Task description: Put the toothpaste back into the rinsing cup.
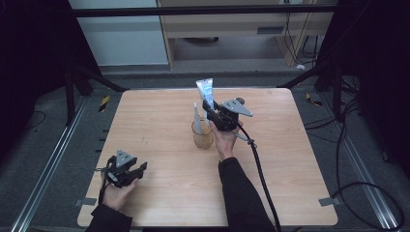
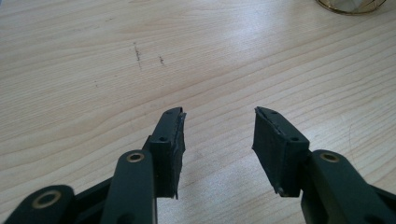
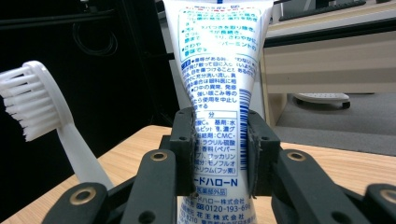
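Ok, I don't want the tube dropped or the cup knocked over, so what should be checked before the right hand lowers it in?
1. Grip on the toothpaste tube: right gripper fingers press both its sides. Ok.
2. Tube upright: crimped end up, in line with the fingers. Ok.
3. Tube over the cup: the high view puts it beside and above the rim; whether it is centred, cannot tell.
4. Room in the cup: the toothbrush stands in it already, bristles up; free space, cannot tell.
5. Cup standing on the table. Ok.
6. Left gripper open, holding nothing, away from the cup. Ok.
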{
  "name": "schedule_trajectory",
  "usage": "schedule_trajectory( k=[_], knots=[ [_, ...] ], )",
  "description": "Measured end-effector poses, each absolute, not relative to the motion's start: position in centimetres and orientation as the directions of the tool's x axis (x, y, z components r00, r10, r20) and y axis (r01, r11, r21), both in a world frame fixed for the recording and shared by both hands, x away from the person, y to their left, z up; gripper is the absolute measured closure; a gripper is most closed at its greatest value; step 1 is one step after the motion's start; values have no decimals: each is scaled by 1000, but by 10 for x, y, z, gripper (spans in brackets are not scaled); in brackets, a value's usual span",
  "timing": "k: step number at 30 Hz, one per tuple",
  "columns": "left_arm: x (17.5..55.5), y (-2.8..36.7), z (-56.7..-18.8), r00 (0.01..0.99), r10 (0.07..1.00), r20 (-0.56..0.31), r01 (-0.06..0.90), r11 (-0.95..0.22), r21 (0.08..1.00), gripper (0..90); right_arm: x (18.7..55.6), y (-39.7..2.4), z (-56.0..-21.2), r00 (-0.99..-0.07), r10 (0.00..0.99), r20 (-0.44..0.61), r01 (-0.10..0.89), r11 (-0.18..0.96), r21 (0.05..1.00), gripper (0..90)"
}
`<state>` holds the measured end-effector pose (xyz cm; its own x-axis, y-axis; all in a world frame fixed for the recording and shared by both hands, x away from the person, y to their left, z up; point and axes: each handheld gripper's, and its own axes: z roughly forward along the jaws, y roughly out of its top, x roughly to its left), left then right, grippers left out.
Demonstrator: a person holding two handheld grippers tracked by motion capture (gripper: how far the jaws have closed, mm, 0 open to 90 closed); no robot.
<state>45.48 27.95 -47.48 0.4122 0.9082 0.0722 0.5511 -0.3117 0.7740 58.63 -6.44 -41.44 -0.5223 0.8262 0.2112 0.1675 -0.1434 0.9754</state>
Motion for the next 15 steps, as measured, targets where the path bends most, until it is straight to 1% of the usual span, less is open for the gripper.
schedule_trajectory(
  k=[9,15],
  knots=[
    [455,279,-475,413,908,72,550,-312,775,530,586,-56,-422,-535,817,213,189,-129,973,692],
    [455,279,-475,414,907,73,551,-313,773,530,586,-55,-430,-525,825,209,205,-116,972,691]
  ],
)
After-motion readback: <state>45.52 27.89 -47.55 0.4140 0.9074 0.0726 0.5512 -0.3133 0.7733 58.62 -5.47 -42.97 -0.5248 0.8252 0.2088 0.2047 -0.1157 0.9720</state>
